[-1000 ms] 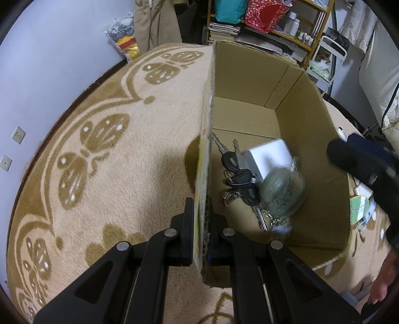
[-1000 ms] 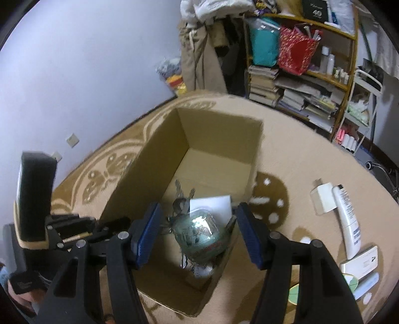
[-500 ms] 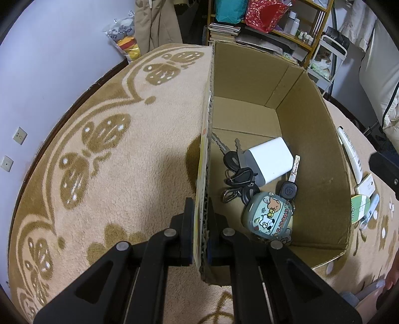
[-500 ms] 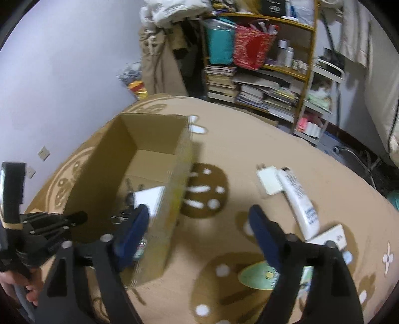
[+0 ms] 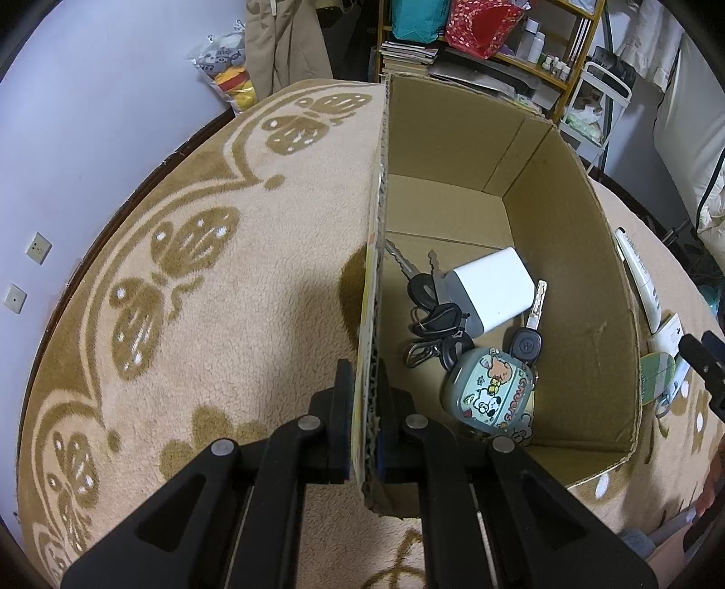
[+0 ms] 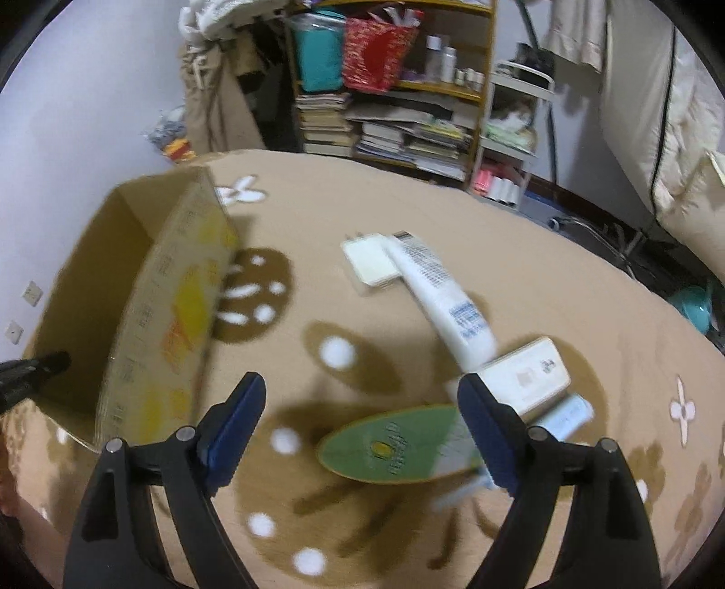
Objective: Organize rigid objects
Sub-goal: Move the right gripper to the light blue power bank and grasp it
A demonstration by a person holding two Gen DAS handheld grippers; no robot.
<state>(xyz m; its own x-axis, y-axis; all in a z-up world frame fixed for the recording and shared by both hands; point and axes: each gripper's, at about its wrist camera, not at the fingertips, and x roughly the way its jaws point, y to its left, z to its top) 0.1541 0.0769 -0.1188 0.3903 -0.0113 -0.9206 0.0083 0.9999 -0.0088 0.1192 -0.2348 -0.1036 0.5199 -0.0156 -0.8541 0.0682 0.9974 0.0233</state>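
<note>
Where plush carpet (image 5: 226, 317) spreads, corrugated cardboard box (image 5: 566, 272), oval green card (image 6: 398, 446)

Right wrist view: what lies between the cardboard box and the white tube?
Only bare patterned rug; nothing lies between the cardboard box and the white tube.

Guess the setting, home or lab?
Likely a lived-in home room: patterned beige plush carpet, cluttered wooden shelf of books and bottles, and a hanging beige coat.

rug (image 5: 217, 326) patterned | shelf (image 6: 408, 104) cluttered, blurry | wall sockets (image 5: 38, 248)
</note>
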